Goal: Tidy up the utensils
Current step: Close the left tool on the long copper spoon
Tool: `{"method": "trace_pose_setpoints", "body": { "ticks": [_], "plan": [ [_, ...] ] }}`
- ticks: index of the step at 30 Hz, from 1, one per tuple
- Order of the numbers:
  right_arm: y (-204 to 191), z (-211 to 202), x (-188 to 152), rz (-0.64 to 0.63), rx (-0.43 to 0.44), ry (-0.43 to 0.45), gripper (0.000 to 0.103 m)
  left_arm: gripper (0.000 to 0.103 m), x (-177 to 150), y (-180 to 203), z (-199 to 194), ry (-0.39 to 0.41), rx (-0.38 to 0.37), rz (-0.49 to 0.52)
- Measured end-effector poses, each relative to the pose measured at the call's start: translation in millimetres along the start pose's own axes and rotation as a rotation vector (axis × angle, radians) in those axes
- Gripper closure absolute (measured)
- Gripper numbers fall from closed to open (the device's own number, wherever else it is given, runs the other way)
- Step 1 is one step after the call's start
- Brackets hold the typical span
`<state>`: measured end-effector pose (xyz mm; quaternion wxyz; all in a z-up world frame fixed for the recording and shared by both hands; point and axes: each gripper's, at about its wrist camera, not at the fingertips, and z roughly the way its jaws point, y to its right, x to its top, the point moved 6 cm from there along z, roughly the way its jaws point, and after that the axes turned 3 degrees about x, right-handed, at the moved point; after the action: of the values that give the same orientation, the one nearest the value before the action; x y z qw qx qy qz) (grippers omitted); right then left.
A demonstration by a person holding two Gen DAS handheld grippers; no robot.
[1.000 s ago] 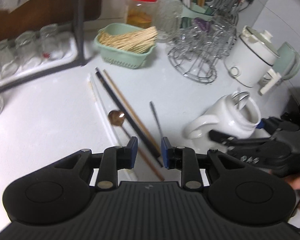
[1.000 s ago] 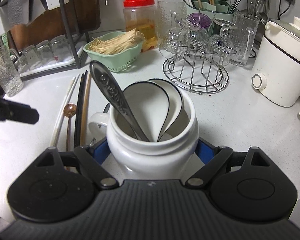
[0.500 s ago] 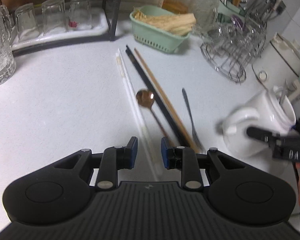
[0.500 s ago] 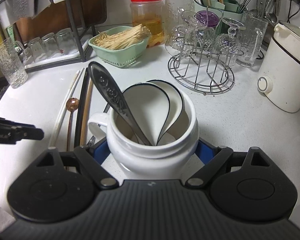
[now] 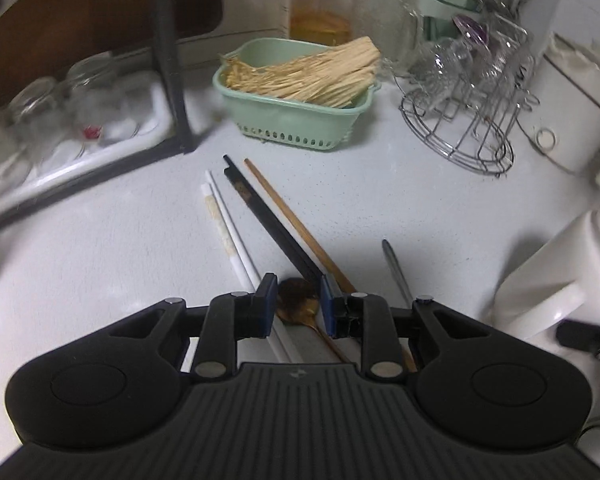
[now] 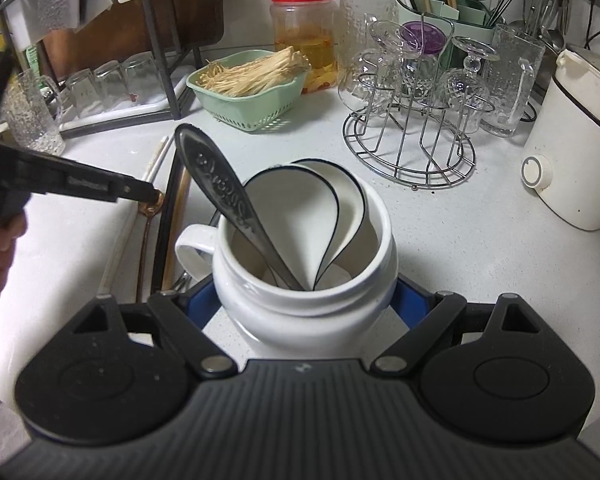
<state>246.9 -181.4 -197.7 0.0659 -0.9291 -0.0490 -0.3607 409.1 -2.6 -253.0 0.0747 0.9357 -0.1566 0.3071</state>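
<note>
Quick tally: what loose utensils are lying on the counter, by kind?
White chopsticks: 2
Black chopsticks: 2, lying tight together
Wooden chopstick: 1 seen
Copper spoon: 1, between the open left gripper's fingers
Steel utensil: 1, head hidden
Total: 7

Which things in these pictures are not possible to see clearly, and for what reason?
- Copper spoon: its handle passes under the left gripper, left wrist view.
- Glasses on the rack: blurred, left wrist view.
- Jar: its base is hidden by the right gripper.
- Fork: its tines are hidden.
</note>
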Motion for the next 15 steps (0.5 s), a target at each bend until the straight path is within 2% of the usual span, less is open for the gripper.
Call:
{"method": "trace_pose_setpoints", "body": {
  "ticks": [8, 13, 14, 15],
  "plan": [
    [0, 1, 0, 0.002, -0.001, -0.009, 0.012, 0.077, -1, -3, 19, -0.031, -0.068, 0.119],
    [1, 1, 1, 0.003, -0.003, -0.015, 0.012, 0.077, -1, -3, 21, -0.054, -0.104, 0.134],
    [1, 1, 1, 0.003, -0.004, -0.016, 0.012, 0.079, 0, -5, 21, -0.061, -0.112, 0.124],
    [1, 1, 0, 0.003, -0.004, -0.017, 0.012, 0.086, 0, -7, 22, -0.068, -0.120, 0.112]
  ]
}}
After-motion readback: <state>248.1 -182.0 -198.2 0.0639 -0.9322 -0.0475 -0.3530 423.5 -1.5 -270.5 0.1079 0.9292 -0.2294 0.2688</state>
